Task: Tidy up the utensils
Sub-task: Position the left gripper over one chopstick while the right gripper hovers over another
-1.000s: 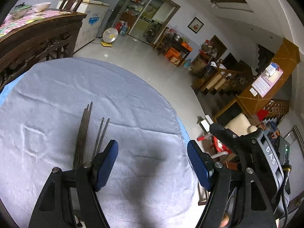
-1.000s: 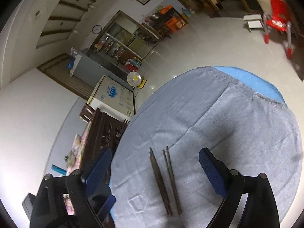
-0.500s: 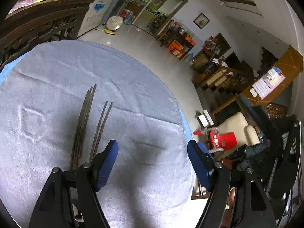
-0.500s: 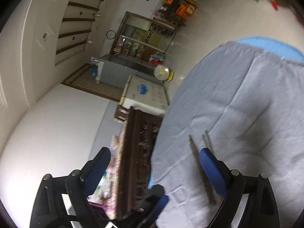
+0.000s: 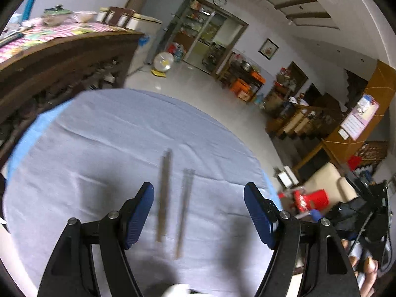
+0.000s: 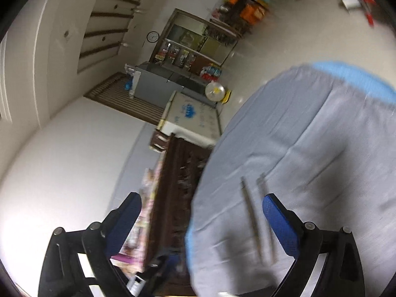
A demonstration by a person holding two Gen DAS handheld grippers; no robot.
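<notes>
Two bundles of dark chopsticks lie side by side on a round table covered with a grey cloth (image 5: 104, 148). In the left wrist view the thicker bundle (image 5: 163, 193) and the thinner pair (image 5: 184, 208) lie between my open, empty left gripper's (image 5: 199, 210) fingers, a little beyond them. In the right wrist view, blurred, the chopsticks (image 6: 252, 217) lie just left of the right finger (image 6: 279, 225). My right gripper (image 6: 201, 225) is open and empty, tilted, hanging over the table's left edge.
A dark carved wooden cabinet (image 5: 57, 69) with a patterned cloth and dishes stands close beside the table; it also shows in the right wrist view (image 6: 173, 198). A white freezer (image 6: 190, 121), a red chair (image 5: 309, 200) and tiled floor (image 5: 198, 94) surround the table.
Both grippers have swung: the left view has shifted so the chopsticks now lie centred between its fingers. The right gripper has drifted left and tilted, toward the table edge. The chopsticks have not moved.
</notes>
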